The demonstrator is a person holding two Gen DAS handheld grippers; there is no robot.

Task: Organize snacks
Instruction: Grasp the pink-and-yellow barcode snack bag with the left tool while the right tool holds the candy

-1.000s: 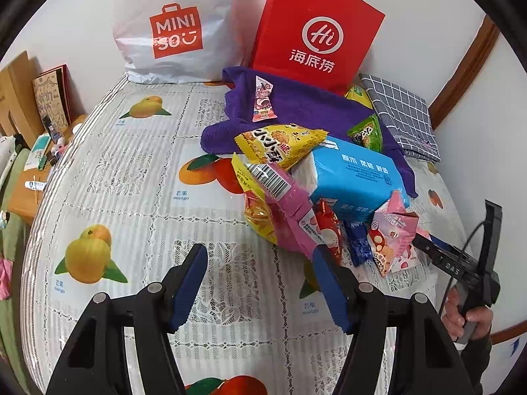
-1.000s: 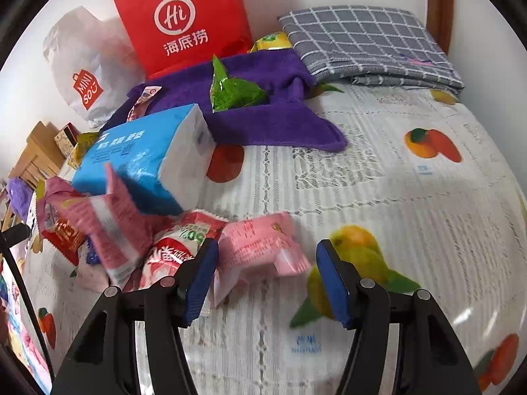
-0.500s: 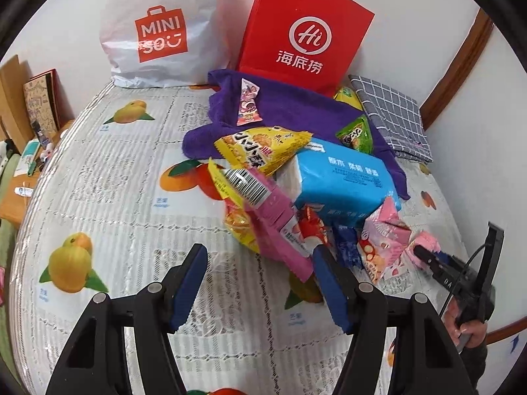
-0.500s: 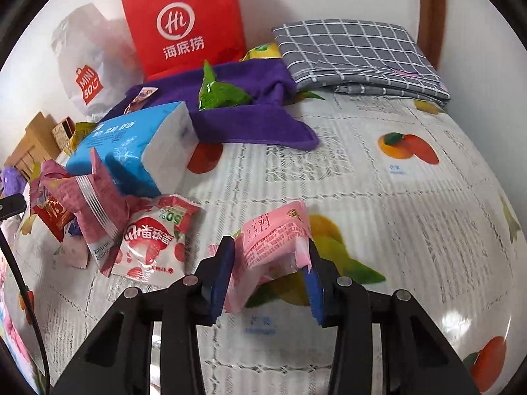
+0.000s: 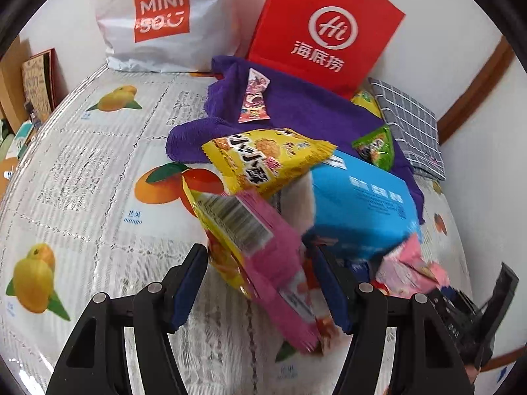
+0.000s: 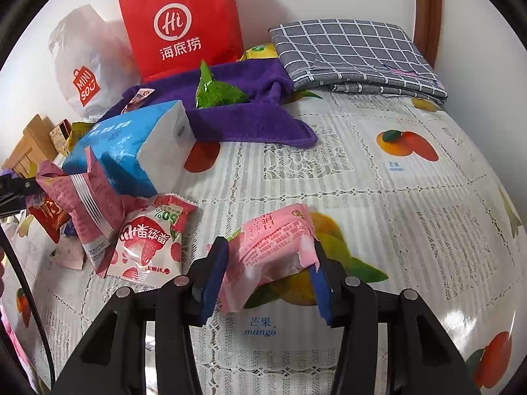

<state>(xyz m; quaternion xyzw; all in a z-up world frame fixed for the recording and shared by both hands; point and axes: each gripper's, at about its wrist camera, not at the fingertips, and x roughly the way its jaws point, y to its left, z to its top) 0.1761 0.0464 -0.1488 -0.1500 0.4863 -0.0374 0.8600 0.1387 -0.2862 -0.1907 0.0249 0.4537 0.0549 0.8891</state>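
Fruit-print tablecloth point(image 6: 411, 217) holds the snack pile; the right gripper point(image 6: 268, 276) squeezes a small pink crinkly packet point(image 6: 273, 243), the left gripper point(image 5: 263, 288) gapes around a long pink-and-yellow bag point(image 5: 260, 250), probably closing next.

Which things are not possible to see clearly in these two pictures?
- Left wrist view: pink packet is motion-blurred, so its print is unreadable.
- Left wrist view: right tool is cut off by the edge.
- Right wrist view: yellow item is mostly hidden behind the purple towel.
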